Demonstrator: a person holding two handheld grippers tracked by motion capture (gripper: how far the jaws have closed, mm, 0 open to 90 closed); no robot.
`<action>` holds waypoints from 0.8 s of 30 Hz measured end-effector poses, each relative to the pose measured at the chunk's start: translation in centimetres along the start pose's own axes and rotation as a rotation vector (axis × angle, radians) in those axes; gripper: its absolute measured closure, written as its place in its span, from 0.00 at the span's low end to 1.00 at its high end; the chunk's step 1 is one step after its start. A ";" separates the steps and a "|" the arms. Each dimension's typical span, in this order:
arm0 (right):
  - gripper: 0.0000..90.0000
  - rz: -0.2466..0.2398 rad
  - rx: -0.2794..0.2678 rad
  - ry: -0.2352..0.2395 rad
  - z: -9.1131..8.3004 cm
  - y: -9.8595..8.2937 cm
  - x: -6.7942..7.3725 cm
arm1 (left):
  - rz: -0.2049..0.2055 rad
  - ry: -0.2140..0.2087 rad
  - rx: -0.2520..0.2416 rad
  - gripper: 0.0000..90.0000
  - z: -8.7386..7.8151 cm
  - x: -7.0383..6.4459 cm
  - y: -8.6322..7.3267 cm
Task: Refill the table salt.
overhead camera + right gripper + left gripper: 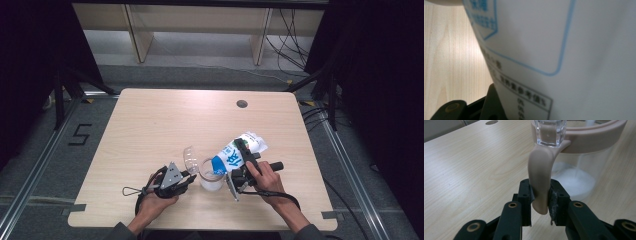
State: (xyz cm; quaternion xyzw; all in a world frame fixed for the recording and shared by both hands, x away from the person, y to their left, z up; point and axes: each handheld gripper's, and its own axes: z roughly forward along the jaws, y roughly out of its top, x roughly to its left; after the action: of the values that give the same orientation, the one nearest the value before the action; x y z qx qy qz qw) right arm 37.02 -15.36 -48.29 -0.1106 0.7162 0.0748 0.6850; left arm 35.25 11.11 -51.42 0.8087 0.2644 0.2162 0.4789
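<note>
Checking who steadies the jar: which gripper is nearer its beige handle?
Left. The left gripper is shut on the handle of the clear jar. The right gripper holds the tilted bag above the jar's rim, off the handle.

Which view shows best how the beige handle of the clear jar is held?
The left gripper view: the left gripper clamps the handle between its pads. The high view shows the jar small; the right gripper view shows the bag.
</note>
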 end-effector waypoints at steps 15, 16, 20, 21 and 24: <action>0.65 0.003 0.002 -0.006 0.0 0.0 0.0 | -0.002 -0.001 0.000 0.81 0.0 0.0 0.0; 0.65 0.004 -0.001 -0.009 0.0 0.0 0.0 | -0.008 0.000 -0.004 0.81 0.0 0.0 0.0; 0.65 0.028 0.020 -0.002 -0.2 -0.1 0.2 | -0.001 -0.001 0.000 0.82 0.0 0.0 0.0; 0.65 0.023 0.016 -0.005 -0.1 -0.1 0.1 | -0.004 -0.001 -0.001 0.81 0.0 0.0 0.0; 0.65 -0.007 -0.007 -0.011 0.0 -0.1 -0.1 | -0.001 0.000 0.000 0.81 0.0 0.0 0.0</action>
State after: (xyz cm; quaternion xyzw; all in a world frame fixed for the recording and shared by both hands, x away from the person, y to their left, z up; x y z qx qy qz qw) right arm 37.05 -15.41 -48.21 -0.1152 0.7118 0.0756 0.6887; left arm 35.25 11.11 -51.42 0.8087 0.2648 0.2157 0.4789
